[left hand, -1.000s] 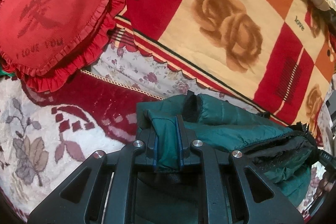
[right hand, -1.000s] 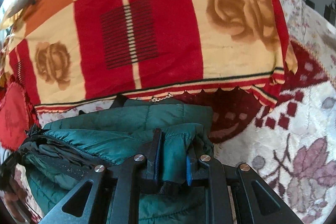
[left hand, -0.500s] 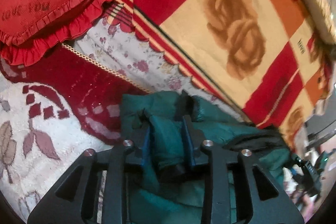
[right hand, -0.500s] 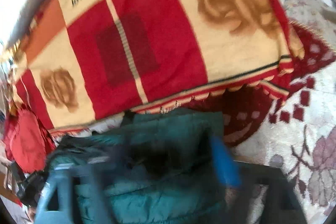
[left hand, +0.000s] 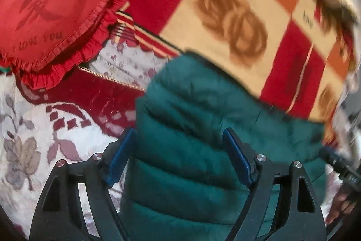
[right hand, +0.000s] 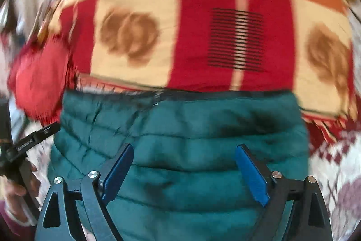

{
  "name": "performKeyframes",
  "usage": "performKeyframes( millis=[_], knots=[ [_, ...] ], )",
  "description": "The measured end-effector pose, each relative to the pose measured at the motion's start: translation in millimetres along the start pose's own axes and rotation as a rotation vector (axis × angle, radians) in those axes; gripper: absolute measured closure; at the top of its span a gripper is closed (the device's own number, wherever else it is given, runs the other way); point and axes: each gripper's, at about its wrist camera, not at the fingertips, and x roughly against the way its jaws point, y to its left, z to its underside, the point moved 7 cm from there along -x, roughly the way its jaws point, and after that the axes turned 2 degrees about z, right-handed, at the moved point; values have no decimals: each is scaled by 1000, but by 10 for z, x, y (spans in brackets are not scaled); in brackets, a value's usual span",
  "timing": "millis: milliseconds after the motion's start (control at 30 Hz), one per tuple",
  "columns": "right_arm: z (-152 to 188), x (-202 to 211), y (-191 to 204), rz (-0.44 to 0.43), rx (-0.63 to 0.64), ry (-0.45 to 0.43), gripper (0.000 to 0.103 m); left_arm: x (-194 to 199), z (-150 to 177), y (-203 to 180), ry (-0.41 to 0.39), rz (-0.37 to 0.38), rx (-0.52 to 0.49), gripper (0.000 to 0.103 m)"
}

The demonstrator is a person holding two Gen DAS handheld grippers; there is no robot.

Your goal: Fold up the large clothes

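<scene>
A dark green quilted puffer jacket (left hand: 203,123) lies folded on the bed, its quilted panel facing up; it also fills the lower middle of the right wrist view (right hand: 185,139). My left gripper (left hand: 179,139) is open, its blue-padded fingers (left hand: 119,155) spread over the jacket's left part and holding nothing. My right gripper (right hand: 183,155) is open too, with its fingers (right hand: 252,175) spread above the jacket's middle. The left gripper shows at the left edge of the right wrist view (right hand: 24,146). Both views are motion-blurred.
A red, cream and orange rose-patterned blanket (left hand: 237,22) lies just behind the jacket, also in the right wrist view (right hand: 203,37). A red heart-shaped frilled cushion (left hand: 52,12) sits at the far left. The white and maroon floral bedspread (left hand: 45,128) lies on both sides.
Both grippers have opened and let go of the jacket folds they pinched. The jacket now lies flatter with its quilted side up, and both grippers have pulled back a little.
</scene>
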Motion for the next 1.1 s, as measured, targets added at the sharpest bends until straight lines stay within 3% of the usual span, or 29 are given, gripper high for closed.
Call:
performKeyframes(
  millis=[100, 167, 267, 400, 567, 767, 867, 1100],
  knots=[
    [39, -375, 223, 63, 121, 27, 15, -192, 71, -12, 23, -66, -48, 23],
    [54, -596, 212, 114, 145, 40, 16, -333, 102, 15, 57, -71, -47, 23],
    [-33, -790, 65, 143, 92, 27, 16, -497, 73, 97, 62, -53, -2, 19],
    [-30, -1070, -104, 146, 19, 90, 14, -655, 49, 127, 91, -50, 19, 13],
    [14, -1241, -189, 155, -12, 99, 11, -854, 114, 238, 147, -8, 108, 7],
    [-15, -1056, -182, 132, -18, 112, 12, -712, 101, 149, 121, -62, 23, 7],
    [-77, -725, -287, 88, -41, 59, 12, -538, 48, 96, 91, -70, -14, 7],
    [-212, -388, -817, 209, -82, 14, 12, -426, -227, 0, 43, -92, -50, 7]
  ],
)
